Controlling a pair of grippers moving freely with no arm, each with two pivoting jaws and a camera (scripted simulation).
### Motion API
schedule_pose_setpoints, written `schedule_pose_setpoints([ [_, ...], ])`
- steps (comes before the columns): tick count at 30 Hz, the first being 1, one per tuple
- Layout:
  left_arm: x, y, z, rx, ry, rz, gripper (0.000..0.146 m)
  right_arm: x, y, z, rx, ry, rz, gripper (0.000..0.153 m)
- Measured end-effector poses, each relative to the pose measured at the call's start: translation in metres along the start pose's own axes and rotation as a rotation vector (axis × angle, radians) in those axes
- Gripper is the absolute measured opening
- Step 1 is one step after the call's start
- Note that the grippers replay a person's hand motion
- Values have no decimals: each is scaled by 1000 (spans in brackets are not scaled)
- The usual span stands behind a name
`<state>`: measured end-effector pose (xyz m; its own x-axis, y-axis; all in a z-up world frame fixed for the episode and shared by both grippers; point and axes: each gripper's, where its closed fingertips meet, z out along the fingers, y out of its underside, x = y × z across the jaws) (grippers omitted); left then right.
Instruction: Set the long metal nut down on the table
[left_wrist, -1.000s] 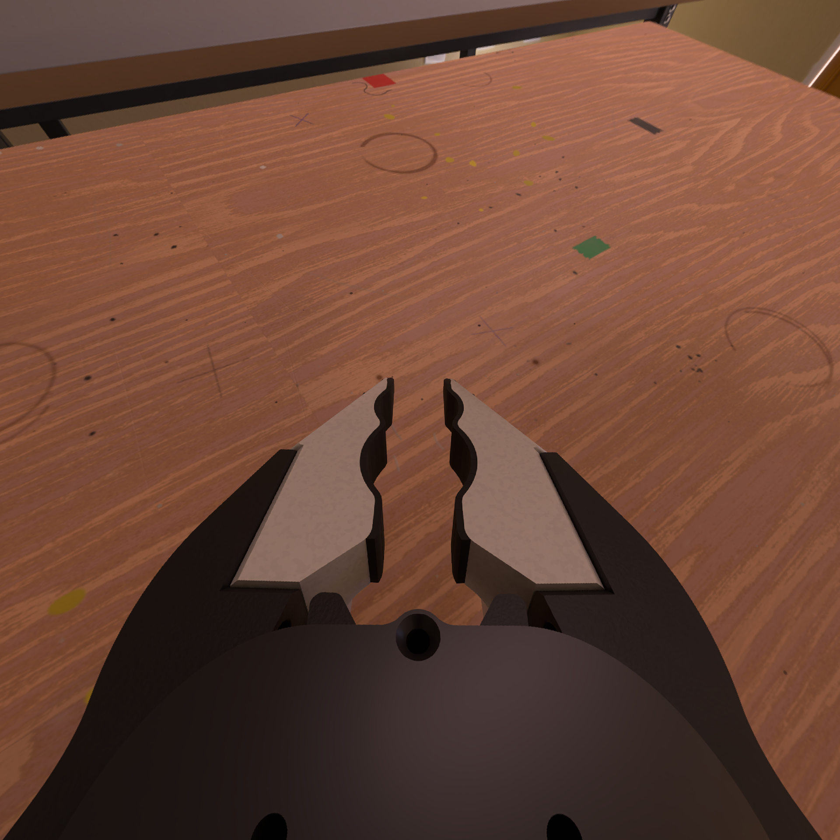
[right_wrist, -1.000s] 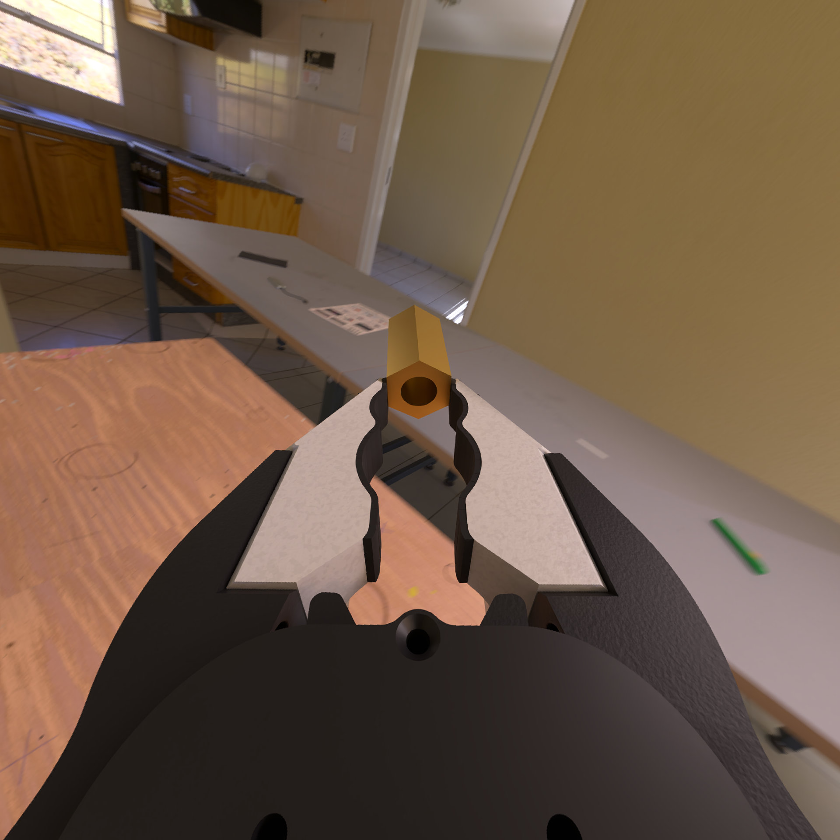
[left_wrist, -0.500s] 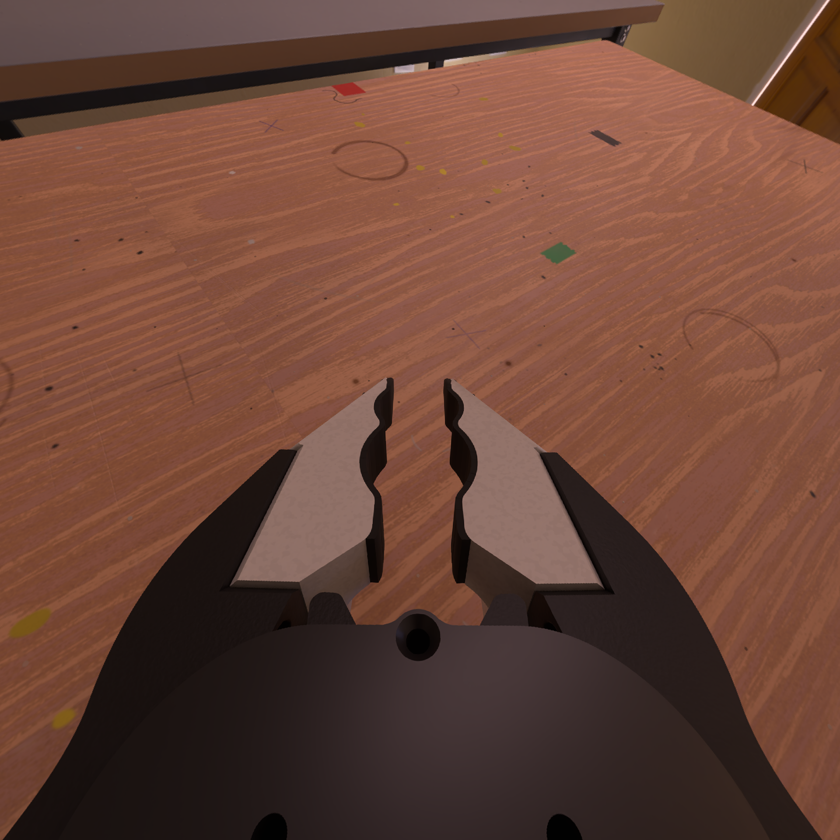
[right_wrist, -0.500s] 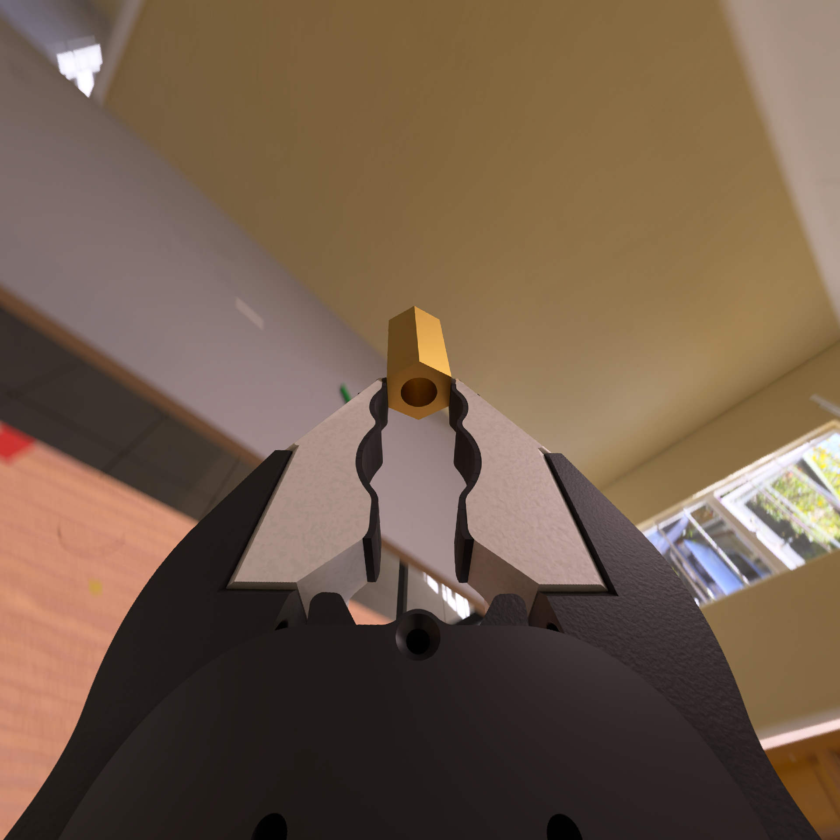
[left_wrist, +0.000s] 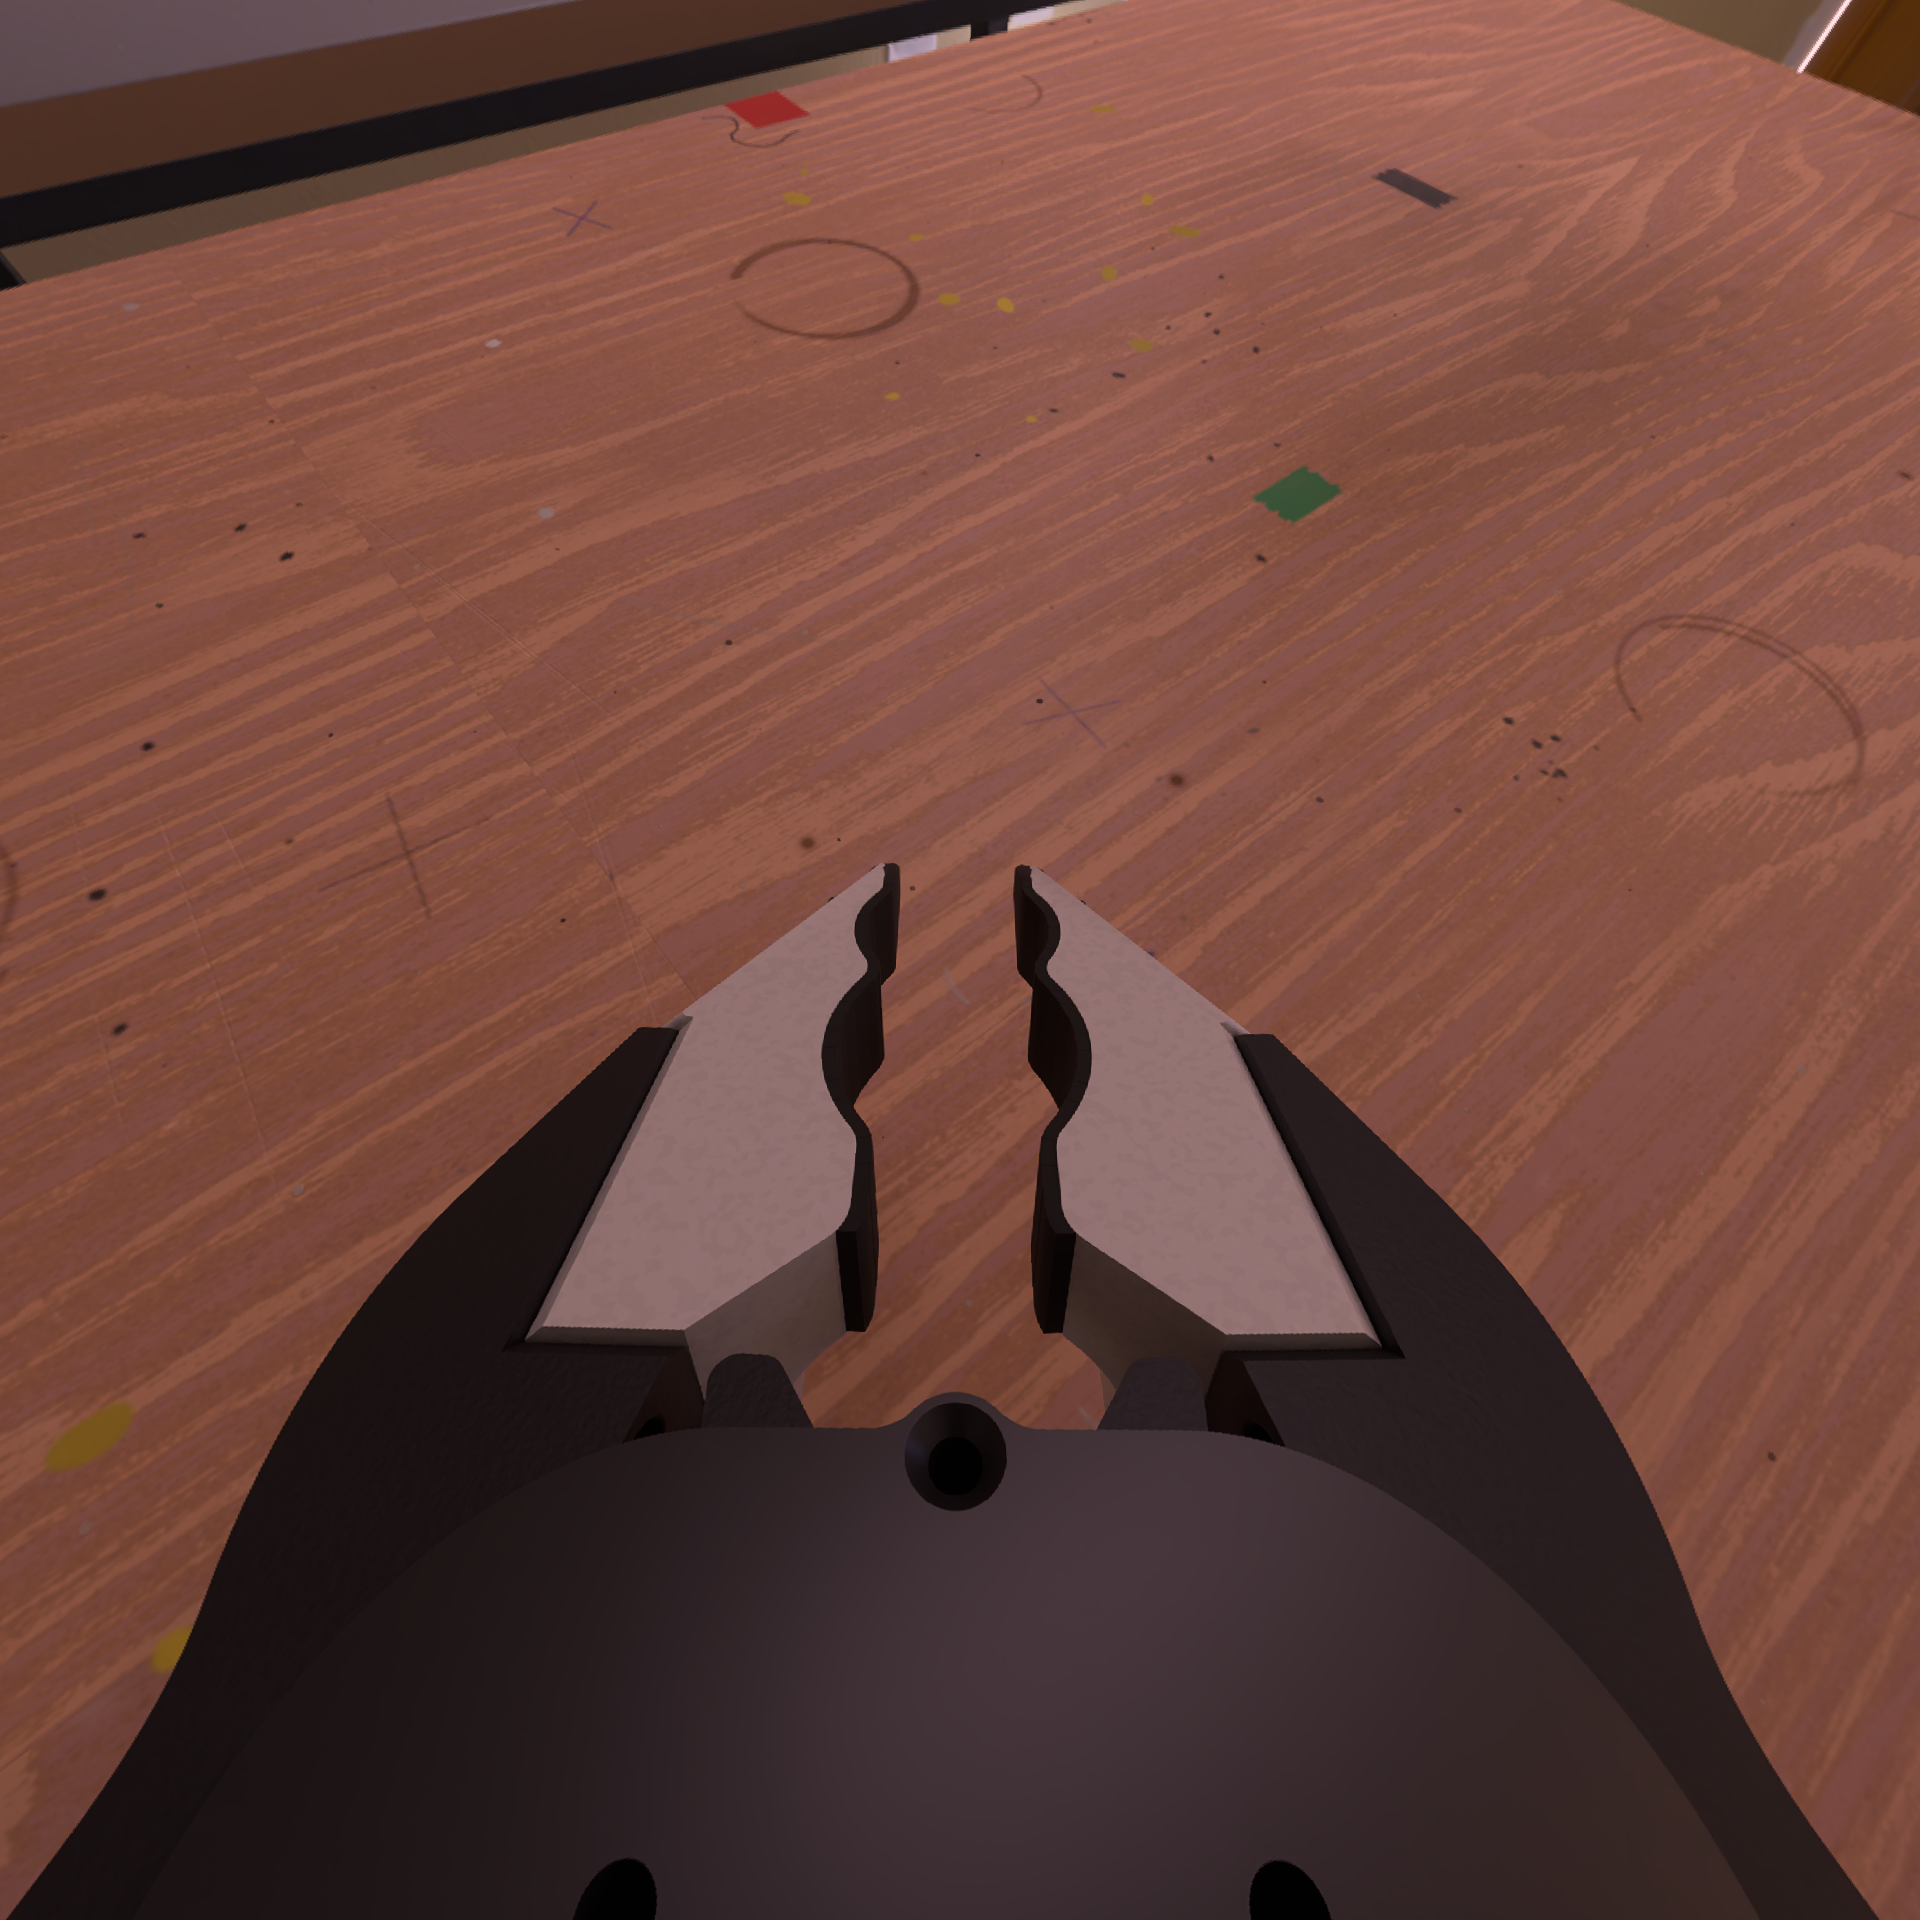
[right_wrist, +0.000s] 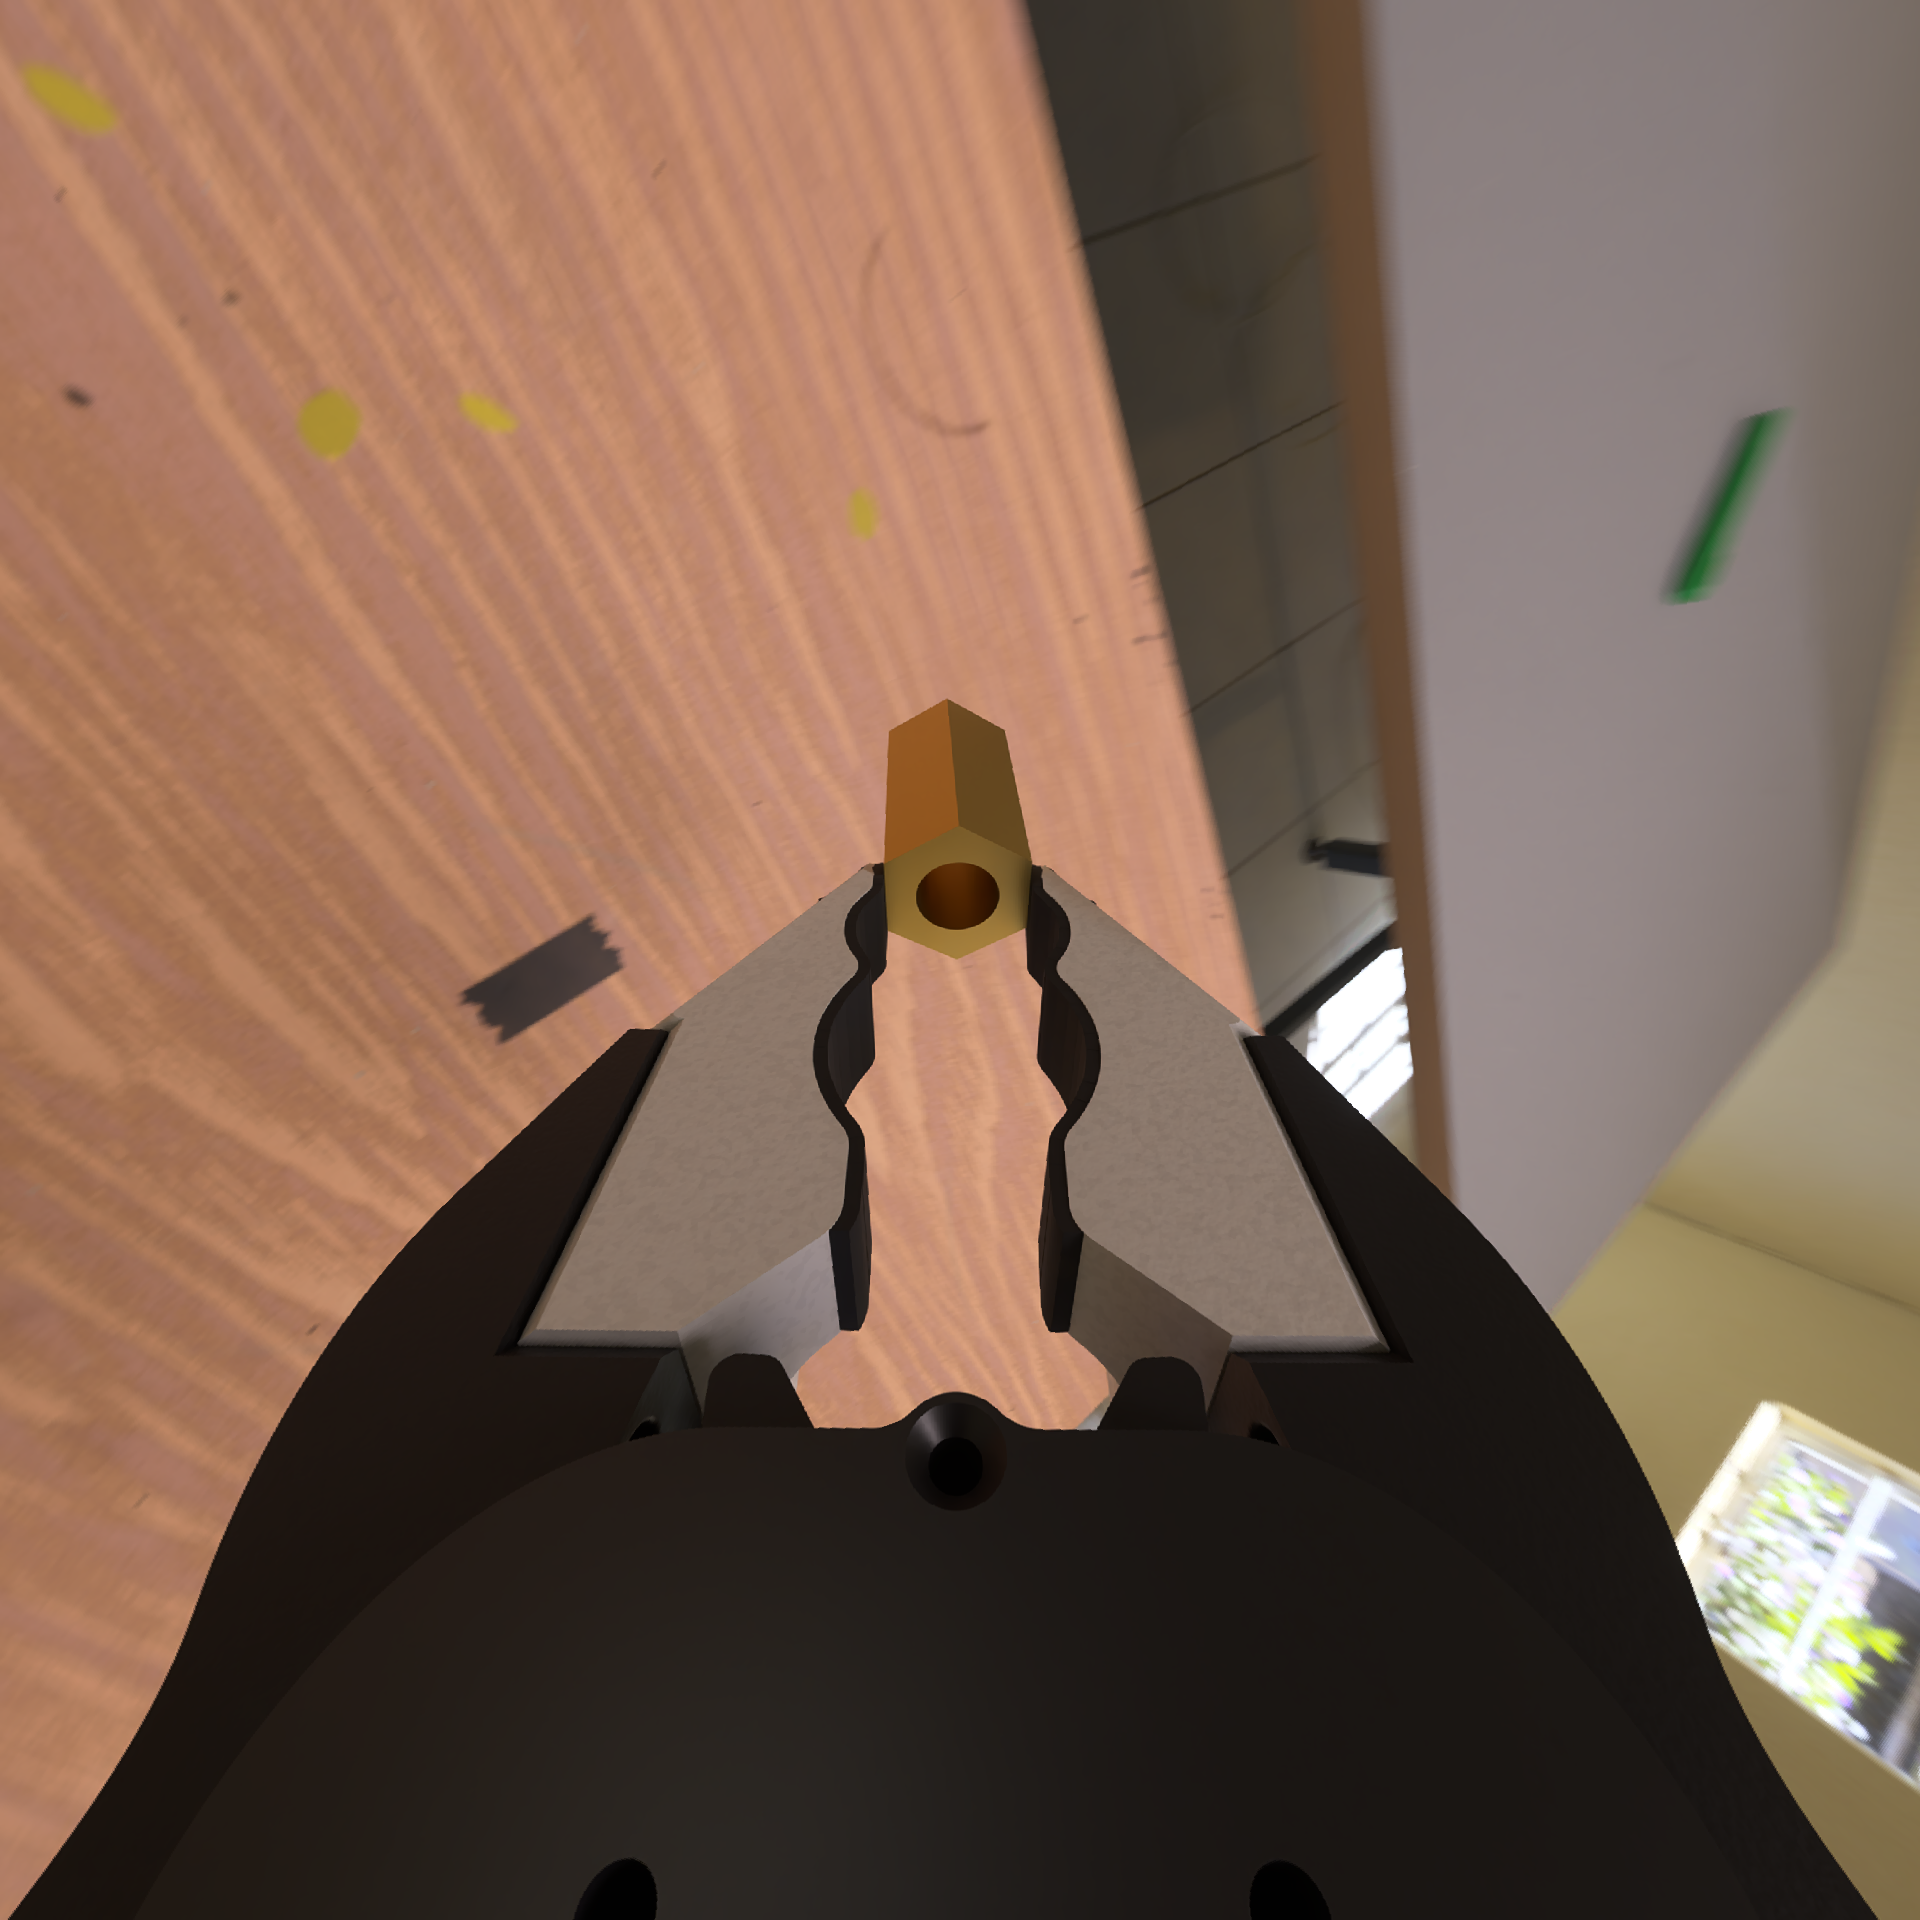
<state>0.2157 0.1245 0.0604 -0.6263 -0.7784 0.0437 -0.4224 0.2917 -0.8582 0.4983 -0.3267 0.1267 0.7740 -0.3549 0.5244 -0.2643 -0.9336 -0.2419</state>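
In the right wrist view, my right gripper is shut on the long brass hex nut, pinched at the fingertips with its bore end facing the camera and its body pointing away. The wooden table lies behind the nut, rolled on its side in this view. How far the nut is from the surface cannot be told. In the left wrist view, my left gripper is open and empty, hovering over the wooden table. The nut does not show in that view.
The table bears flat marks: a red patch, a green patch, a black strip, drawn rings and crosses, yellow spots. Its far edge runs beside a grey bench carrying a green stick.
The right gripper has swung and rolled from facing the room and wall to facing the wooden table, still holding the nut. The left gripper has drifted only slightly over the table.
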Motion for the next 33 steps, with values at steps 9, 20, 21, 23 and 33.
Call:
schedule_pose_setpoints([
  [9, 0, 12, 4, -52, 15, 10, 22, -31, 20, 64, -288, -362, -1, 26],
  [20, 10, 19, 6, -90, 73, 9, 22, -4, 0, 35, -145, -324, 190, 53],
  [21, 10, 18, 5, -86, 77, 9, 22, 8, -10, 16, -63, -288, 247, 55],
  [23, 11, 16, 4, -79, 86, 8, 22, 20, -28, -25, 84, -241, 360, 58],
  [33, 14, 17, 8, -99, 116, -11, 22, -23, 10, -41, -13, -47, 459, 51],
])
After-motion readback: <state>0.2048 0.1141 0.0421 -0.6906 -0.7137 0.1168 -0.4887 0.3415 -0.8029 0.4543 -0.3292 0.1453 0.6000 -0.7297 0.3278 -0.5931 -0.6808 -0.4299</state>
